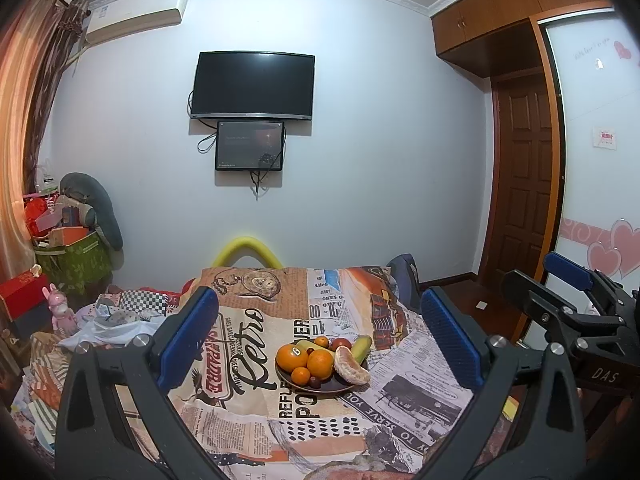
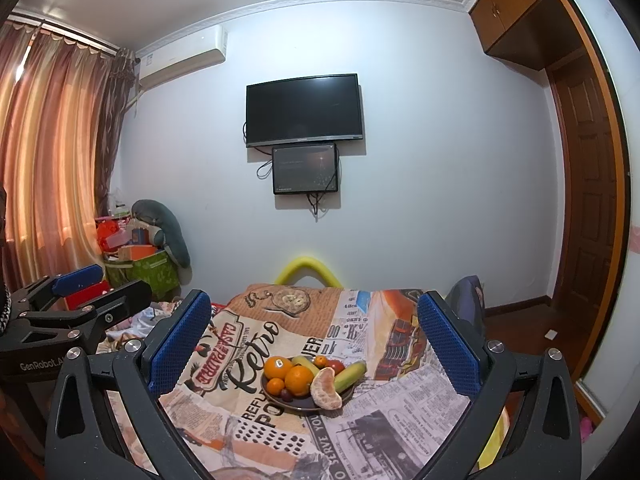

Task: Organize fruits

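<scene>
Bedroom wall ahead with a black wall-mounted television, and below it a table under a retro newspaper-print cloth fills the lower view; on that cloth, straight ahead and between the fingers in both wrist views, sits a dark round plate piled with fruit, well apart from either tool; the left gripper hangs wide open with nothing in it, blue pads spread; the right gripper is just the same, jaws far apart and holding nothing, both hovering short of the plate.

On the plate I count at least 2 large round oranges, a small orange tangerine, a peeled pale-orange citrus half leaning at the near right rim, a green-yellow elongated fruit that looks like a banana or mango behind it, something red and a small dark fruit, too small to name.

My read on handling: the whole oranges are firm, fairly weighty and round, so take them across the widest middle or they will roll out; the peeled half is soft, wet and fragile, needs a light squeeze on its flanks; the long fruit bruises, so grip mid-length; lifting 1 may set neighbours rolling off the shallow plate.
</scene>
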A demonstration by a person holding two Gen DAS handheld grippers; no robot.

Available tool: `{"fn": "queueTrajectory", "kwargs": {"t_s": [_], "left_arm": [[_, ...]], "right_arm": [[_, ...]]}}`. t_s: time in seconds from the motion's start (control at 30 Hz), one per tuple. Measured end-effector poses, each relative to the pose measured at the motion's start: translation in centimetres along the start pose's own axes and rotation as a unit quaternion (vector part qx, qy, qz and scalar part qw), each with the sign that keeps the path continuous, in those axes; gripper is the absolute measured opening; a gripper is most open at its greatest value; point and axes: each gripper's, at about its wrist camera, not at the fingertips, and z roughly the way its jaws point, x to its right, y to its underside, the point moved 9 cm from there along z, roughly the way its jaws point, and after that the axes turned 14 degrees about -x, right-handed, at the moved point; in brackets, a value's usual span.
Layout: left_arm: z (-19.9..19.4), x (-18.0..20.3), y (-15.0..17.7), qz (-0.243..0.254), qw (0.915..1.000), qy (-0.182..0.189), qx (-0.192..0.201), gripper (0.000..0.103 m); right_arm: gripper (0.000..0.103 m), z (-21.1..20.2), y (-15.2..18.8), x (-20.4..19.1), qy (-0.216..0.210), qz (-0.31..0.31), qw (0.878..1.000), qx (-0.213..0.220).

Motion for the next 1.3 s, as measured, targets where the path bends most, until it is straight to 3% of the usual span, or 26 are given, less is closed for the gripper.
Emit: {"fn": "queueTrajectory", "kwargs": {"t_s": [1.3], "left_arm": [[-0.10,0.77,0.08,0.001,0.9999,0.009,-0.007,0.103]], "right_arm": [[0.103,0.13,-0.10,-0.40,0.001,0.000,1.000,-0.004]]}}
